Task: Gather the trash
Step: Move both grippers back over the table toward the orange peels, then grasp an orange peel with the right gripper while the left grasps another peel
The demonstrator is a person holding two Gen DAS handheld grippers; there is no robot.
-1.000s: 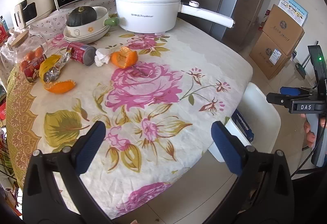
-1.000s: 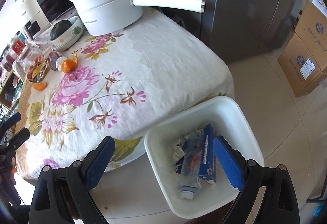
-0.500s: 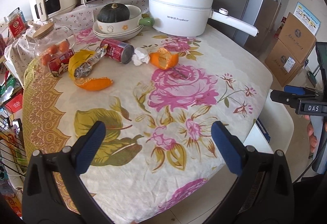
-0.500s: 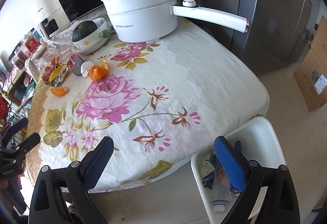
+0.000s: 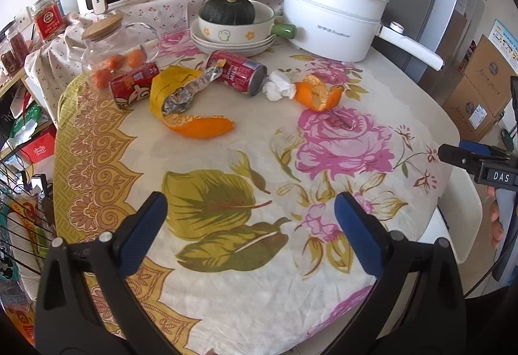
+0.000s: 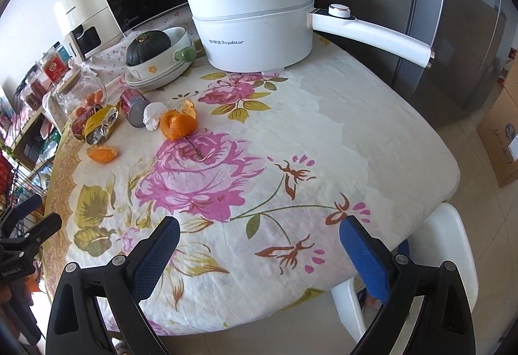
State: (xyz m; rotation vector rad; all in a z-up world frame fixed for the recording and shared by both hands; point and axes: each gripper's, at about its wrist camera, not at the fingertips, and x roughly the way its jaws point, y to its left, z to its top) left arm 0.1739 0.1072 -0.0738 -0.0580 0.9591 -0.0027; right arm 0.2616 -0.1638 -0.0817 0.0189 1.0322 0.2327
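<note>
1. While both grippers hover over the flowered bench [image 5: 323,306], the left gripper [image 5: 251,225] has its blue fingers [image 5: 144,232] spread wide, grasping nothing.
2. The right gripper [image 6: 259,249] is likewise released and empty, above the bench's near edge beside the white bin [image 6: 453,245].
3. Trash lies clustered at the far side: two red cans [image 5: 241,71] on their sides, a yellow foil wrapper [image 5: 181,89], a crumpled tissue [image 5: 278,89] touching an orange peel [image 5: 319,96], and another peel [image 5: 197,125] nearer.
4. A white pot [image 5: 333,28] stands behind them.
</note>
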